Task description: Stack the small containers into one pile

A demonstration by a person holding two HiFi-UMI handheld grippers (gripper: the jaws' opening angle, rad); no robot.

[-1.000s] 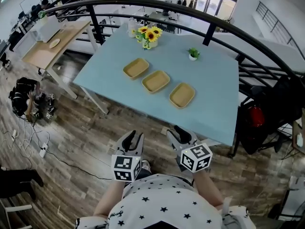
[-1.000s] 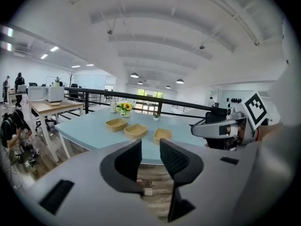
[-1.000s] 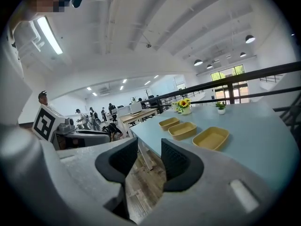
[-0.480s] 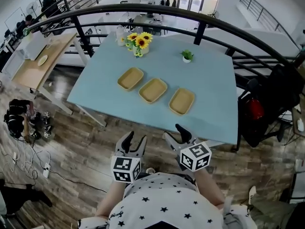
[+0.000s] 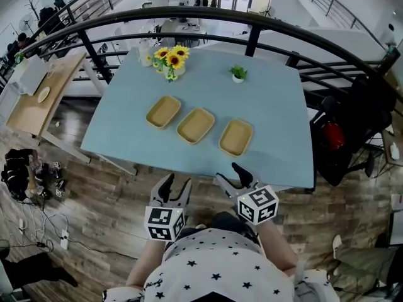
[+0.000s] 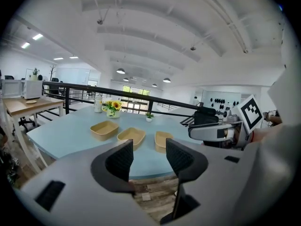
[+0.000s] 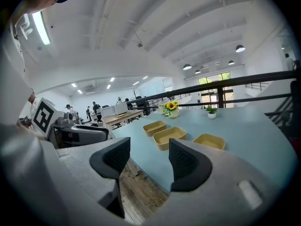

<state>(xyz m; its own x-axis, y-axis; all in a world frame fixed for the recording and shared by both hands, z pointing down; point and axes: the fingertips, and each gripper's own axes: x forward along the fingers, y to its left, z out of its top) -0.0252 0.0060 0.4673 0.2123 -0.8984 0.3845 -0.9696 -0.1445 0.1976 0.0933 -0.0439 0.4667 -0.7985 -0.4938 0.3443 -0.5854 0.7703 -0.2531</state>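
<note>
Left jaws: the left gripper (image 6: pixel 149 157) stands wide apart, having just been opening, with nothing between the pads.
Right jaws: the right gripper (image 7: pixel 148 161) is likewise spread, having just been opening, and empty.
Grippers' place: side by side, just short of the desk's (image 5: pixel 277 106) near edge, over the wooden floor (image 5: pixel 94 200), both aimed at the desk.
Containers: three tan trays in a slanted row across the desk's middle, none stacked; the left container (image 5: pixel 163 111) is farthest, then the middle container (image 5: pixel 196 125), and the right container (image 5: pixel 236 137) is closest to the near edge.
Far edge: sunflowers (image 5: pixel 169 58) by the far left corner, small potted plant (image 5: pixel 238 73) further right.
Beyond: black railing (image 5: pixel 252 19).
</note>
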